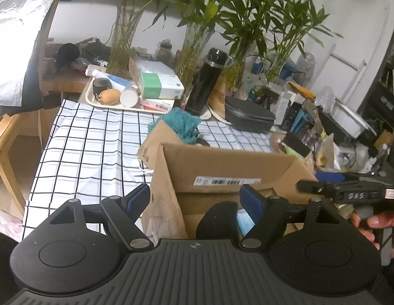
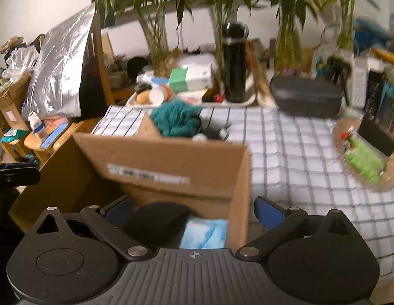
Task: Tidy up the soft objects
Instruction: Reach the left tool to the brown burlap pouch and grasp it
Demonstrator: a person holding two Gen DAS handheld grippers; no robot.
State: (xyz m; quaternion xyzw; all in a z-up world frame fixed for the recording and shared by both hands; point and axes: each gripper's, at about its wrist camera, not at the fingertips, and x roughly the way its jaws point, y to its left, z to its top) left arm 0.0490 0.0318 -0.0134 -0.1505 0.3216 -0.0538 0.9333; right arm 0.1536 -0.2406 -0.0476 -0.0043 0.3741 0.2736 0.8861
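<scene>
Both grippers stand spread and empty over the near end of the cardboard box [image 2: 156,167]: the left gripper [image 1: 194,198] straddling its left wall, the right gripper [image 2: 194,209] its right wall. Inside the box lie a black soft item [image 2: 156,218] and a pale blue pack [image 2: 204,233]. The teal fluffy cloth [image 2: 176,118] sits just beyond the box's far wall, straight ahead of both, seemingly a little nearer the right. No clear long axis. The checked tablecloth [image 2: 298,152] under the box carries clutter and plants [image 1: 197,38] behind.
</scene>
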